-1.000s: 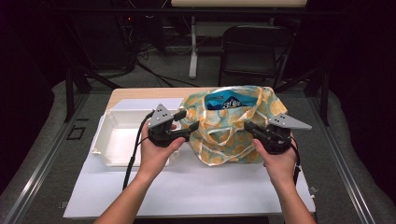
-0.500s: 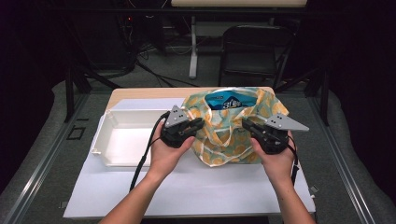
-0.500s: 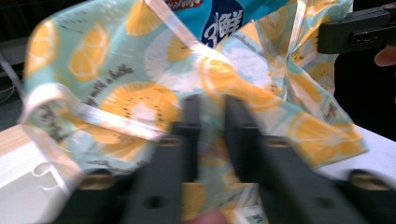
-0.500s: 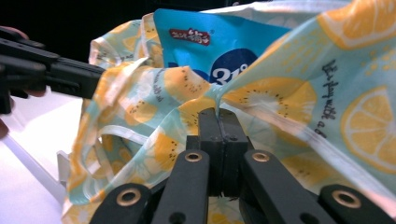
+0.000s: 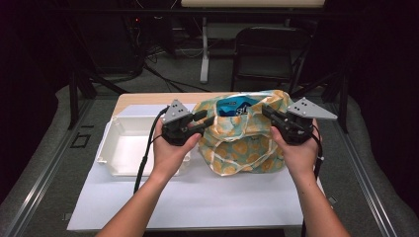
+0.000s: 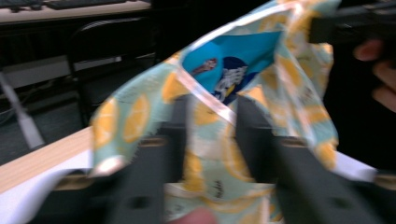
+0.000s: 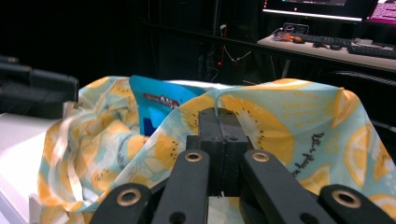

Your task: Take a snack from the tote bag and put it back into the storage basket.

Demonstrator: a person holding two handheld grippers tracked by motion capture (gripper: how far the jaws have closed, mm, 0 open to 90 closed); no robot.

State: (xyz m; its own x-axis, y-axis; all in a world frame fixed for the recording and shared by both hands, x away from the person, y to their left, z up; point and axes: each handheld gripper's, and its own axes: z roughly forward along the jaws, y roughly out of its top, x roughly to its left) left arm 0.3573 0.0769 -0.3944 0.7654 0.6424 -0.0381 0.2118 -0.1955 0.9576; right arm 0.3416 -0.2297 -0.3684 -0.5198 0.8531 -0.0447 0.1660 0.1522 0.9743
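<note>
Right gripper view shows our right tool (image 7: 219,122) clamped on the lemon-print bag (image 5: 242,140) rim on the desk (image 5: 197,197); our left tool (image 5: 205,120), jaws just reopening, straddles cloth loosely. That side could slip free and the blue packet (image 6: 231,60) spill.

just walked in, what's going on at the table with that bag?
A person is working a lemon-print cloth bag with two hand-held grippers. The right gripper is shut on the bag's rim, holding that side up. The left gripper sits at the opposite rim with fabric between its jaws; they have just been opening and do not look clamped. A blue snack packet sticks up inside the bag's mouth. A white bin sits on the table beside the bag.
</note>
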